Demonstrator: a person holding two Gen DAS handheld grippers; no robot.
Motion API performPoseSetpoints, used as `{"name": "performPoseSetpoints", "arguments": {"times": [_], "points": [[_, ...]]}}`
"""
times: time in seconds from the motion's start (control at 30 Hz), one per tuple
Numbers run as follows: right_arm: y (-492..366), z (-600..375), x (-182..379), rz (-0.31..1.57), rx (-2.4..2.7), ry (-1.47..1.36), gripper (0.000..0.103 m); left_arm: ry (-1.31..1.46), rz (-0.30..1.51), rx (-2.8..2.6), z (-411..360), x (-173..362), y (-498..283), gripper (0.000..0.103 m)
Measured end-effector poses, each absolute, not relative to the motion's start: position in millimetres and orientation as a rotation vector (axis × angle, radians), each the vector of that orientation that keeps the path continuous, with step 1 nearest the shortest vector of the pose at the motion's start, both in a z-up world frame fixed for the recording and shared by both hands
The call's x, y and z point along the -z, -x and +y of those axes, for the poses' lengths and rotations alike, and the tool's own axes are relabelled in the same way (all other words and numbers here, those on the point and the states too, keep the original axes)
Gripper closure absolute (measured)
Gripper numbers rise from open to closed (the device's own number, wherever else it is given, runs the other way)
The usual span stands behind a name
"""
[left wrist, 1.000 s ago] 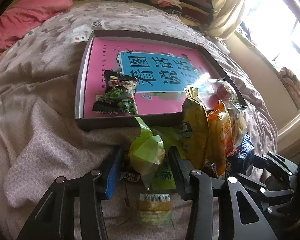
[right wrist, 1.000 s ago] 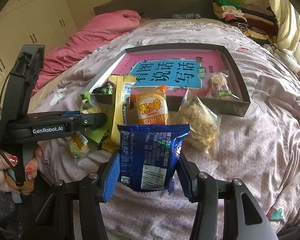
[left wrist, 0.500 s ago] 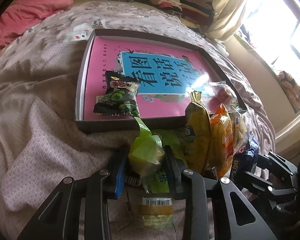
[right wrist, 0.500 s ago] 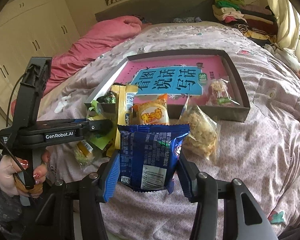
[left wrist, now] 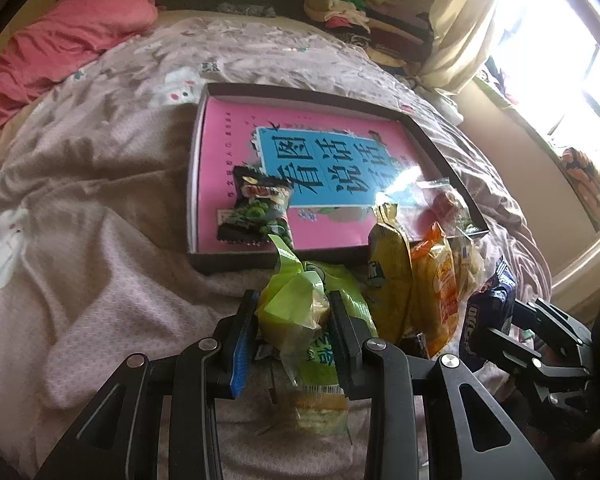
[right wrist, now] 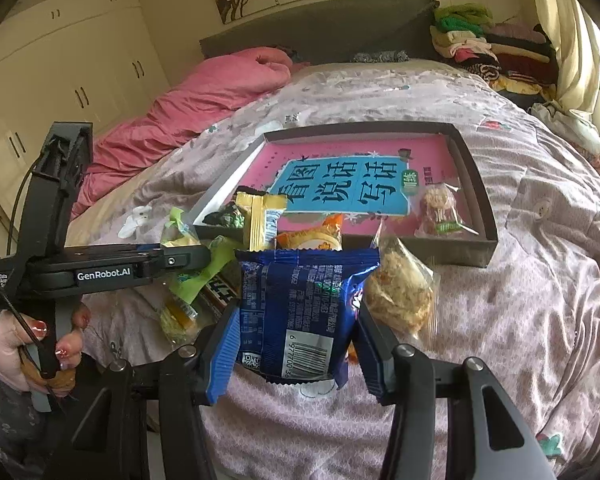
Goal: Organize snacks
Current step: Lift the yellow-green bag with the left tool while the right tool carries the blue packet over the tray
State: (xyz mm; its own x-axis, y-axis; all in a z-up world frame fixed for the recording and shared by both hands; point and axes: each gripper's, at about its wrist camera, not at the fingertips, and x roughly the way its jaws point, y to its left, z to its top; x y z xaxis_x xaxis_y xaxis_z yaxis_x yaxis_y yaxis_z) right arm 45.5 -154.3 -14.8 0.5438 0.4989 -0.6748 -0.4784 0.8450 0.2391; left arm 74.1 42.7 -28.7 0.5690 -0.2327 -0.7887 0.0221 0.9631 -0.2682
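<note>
Since a second ago, left claw (left wrist: pixel 293 314) closed from apart onto green packet (left wrist: pixel 296 308). Bed (right wrist: pixel 540 272): carries all. Tray (right wrist: pixel 476 184): mid-bed, holding pea bag (left wrist: pixel 256 212) at its near-left corner. Blue packet (right wrist: pixel 300 312): clamped in right claw (right wrist: pixel 296 344), near bed's front edge. Green packet: just before tray's near wall.
</note>
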Motion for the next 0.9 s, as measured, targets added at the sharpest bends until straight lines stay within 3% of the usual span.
{"name": "performPoseSetpoints", "arguments": {"times": [0.9], "points": [[-65,-189,-10,0.706,-0.543,-0.138,0.050,0.252,0.849,0.083,48,-16,-67,0.068]]}}
